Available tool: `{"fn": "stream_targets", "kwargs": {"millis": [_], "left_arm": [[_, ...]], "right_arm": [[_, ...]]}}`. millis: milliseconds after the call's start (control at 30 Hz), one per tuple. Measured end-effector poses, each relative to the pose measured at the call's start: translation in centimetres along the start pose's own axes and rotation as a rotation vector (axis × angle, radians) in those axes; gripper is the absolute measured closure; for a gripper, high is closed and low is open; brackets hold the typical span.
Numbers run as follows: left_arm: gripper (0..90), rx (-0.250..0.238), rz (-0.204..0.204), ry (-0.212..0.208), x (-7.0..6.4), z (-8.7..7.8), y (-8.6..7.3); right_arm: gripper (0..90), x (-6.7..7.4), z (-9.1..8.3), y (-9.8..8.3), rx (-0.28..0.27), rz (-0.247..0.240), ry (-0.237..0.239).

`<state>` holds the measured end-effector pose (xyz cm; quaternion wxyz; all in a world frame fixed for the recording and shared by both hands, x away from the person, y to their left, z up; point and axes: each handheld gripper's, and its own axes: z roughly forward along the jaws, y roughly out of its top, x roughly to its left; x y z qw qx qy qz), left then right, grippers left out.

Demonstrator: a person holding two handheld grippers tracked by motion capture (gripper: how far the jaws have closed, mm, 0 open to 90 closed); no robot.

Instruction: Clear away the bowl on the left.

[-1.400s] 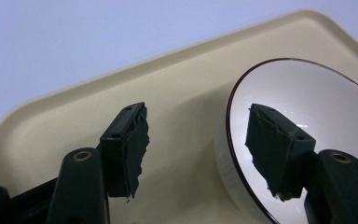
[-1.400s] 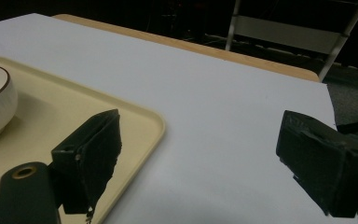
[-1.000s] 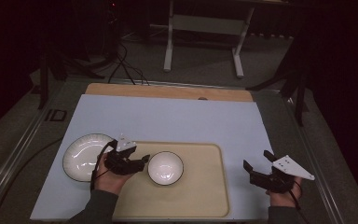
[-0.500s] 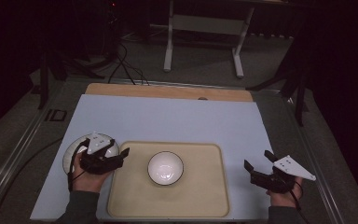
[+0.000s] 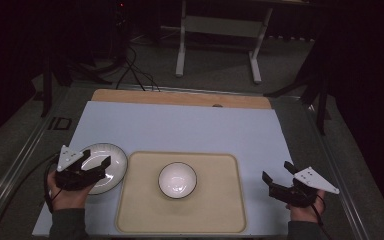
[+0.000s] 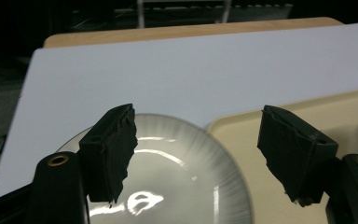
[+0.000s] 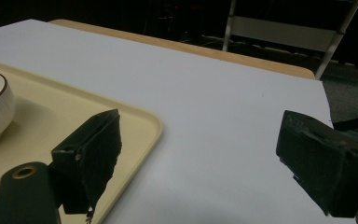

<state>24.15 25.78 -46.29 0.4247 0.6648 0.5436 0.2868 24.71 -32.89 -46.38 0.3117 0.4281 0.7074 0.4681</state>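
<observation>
Left gripper (image 5: 99,165) jaws just opened wide, empty, over plate (image 5: 111,162) left of tray (image 5: 220,215). Right gripper (image 5: 278,178) open, empty. Plate rim could be clipped, skidding it off-mat.

Room is dark, only the table (image 5: 180,130) is lit: pale blue-white top with a wooden strip (image 5: 180,98) along the far edge. Behind it, a grey metal stand (image 5: 217,37) and loose cables (image 5: 130,75) on grey floor.

My high view looks down from the near edge of the desk (image 5: 180,125); both gripper views skim low, sharing the tray (image 6: 345,107).
</observation>
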Motion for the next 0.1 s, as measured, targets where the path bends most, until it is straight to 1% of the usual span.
{"fn": "stream_targets", "kwargs": {"millis": [100], "left_arm": [[27.7, 0.0, -0.025, 0.022, 0.43, -0.1, -0.36]], "right_arm": [[13.6, -0.05, -0.02, -0.03, -0.001, 0.001, -0.003]]}}
